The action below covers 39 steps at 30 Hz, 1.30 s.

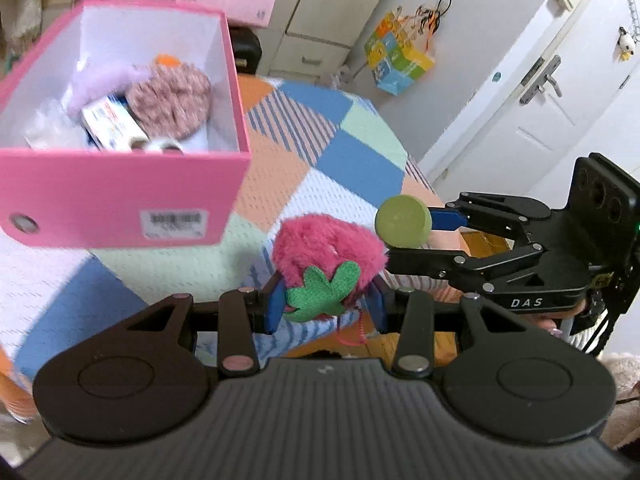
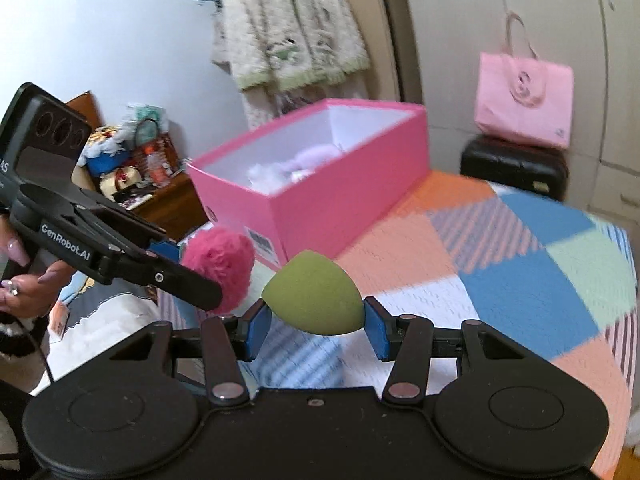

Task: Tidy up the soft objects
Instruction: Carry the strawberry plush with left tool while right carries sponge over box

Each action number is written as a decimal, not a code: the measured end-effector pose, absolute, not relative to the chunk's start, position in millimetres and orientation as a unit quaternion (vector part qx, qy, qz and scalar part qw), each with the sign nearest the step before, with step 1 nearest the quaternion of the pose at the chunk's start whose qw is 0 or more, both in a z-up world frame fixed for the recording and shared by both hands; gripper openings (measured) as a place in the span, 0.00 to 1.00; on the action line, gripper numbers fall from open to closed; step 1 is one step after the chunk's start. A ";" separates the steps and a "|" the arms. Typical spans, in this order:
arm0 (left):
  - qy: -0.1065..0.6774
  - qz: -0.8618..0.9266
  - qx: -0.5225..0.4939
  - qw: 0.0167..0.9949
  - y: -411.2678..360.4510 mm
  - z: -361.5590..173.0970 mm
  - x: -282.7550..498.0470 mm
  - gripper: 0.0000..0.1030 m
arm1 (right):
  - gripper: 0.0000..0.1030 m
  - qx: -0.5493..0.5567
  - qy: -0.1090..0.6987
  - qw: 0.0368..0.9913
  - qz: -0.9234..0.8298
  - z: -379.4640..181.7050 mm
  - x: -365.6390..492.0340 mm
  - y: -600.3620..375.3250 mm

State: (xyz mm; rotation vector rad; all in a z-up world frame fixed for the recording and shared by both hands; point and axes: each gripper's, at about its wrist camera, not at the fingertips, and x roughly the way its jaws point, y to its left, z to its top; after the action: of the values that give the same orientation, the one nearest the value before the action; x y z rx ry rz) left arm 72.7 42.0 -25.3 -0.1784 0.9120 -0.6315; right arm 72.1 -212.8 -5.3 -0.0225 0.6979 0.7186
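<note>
My left gripper [image 1: 326, 304] is shut on a fuzzy pink strawberry plush [image 1: 326, 256] with a green felt leaf, held above the patchwork bedspread [image 1: 332, 152]. My right gripper [image 2: 316, 326] is shut on an olive-green egg-shaped sponge [image 2: 314, 296]. In the left wrist view the right gripper [image 1: 404, 228] enters from the right with the sponge [image 1: 403, 221] just right of the plush. In the right wrist view the left gripper [image 2: 192, 276] holds the plush [image 2: 222, 264] to the left. An open pink box [image 1: 120, 204] lies ahead with several soft things inside.
Inside the box lie a purple plush [image 1: 100, 84] and a patterned pink scrunchie [image 1: 170, 98]. A pink bag [image 2: 524, 100] sits on a black case [image 2: 516, 168] beyond the bed. A cluttered wooden nightstand [image 2: 160, 204] stands left of the box. A white door [image 1: 560, 92] is at right.
</note>
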 end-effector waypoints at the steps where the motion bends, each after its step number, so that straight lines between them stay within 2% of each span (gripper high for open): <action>1: 0.426 -0.299 -0.082 0.850 44.6 -20.0 71.0 0.39 | 0.54 -0.016 0.328 0.878 0.348 -0.4 72.0 -209.2; 14: 0.361 -0.276 -0.041 0.890 63.6 24.0 87.2 0.39 | 0.54 -0.074 0.229 0.902 0.360 46.7 100.8 -153.7; 24: 0.328 -0.253 -0.068 0.908 86.6 32.1 145.1 0.39 | 0.54 -0.090 0.210 0.911 0.345 61.0 163.8 -128.2; 30: 0.326 -0.200 -0.062 0.922 95.3 26.4 206.2 0.39 | 0.54 -0.095 0.247 0.905 0.333 51.0 217.3 -108.5; 39: 0.381 -0.165 -0.062 0.907 109.6 -4.6 276.1 0.39 | 0.54 -0.159 0.304 0.880 0.329 20.5 275.1 -69.4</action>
State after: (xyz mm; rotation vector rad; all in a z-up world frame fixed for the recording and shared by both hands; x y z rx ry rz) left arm 276.1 109.6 -4.6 -0.1284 0.7870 -0.3404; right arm 275.1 -69.4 20.5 -0.3315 0.6347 0.6857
